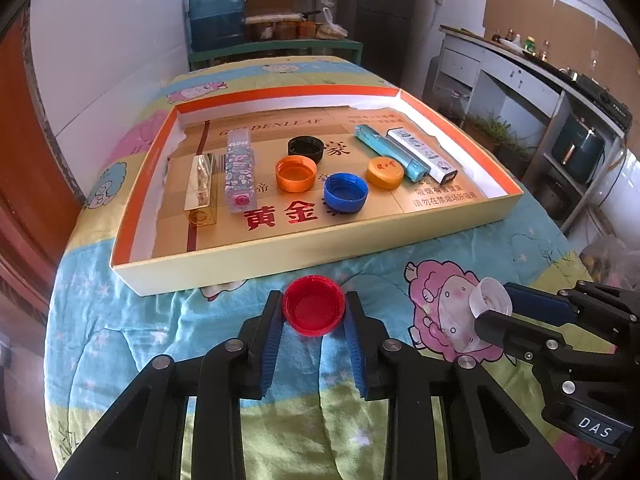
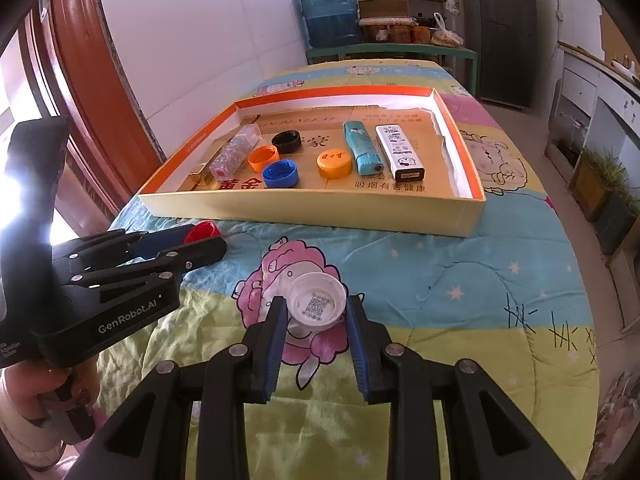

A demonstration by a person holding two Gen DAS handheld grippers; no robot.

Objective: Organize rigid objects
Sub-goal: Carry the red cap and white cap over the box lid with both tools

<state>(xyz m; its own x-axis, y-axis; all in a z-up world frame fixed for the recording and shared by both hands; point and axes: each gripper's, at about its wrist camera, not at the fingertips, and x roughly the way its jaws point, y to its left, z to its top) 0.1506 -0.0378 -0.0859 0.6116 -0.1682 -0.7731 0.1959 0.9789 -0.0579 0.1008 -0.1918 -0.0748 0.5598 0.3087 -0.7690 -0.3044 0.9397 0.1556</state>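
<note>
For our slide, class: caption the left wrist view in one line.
Left gripper closes on a red cap before the tray; right gripper holds a clear cap.

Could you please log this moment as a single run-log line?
left tongs: shut on red cap | right tongs: shut on clear cap | both short of tray | tray: four caps, four slim boxes

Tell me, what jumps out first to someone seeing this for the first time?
Two black tools reach over a bright cartoon quilt, the left tool pinching a red bottle cap and the right tool a clear white cap. Just beyond them lies a shallow orange-rimmed box where black, orange and blue caps sit in the middle, with slim boxes and lighters laid out at either side.
</note>
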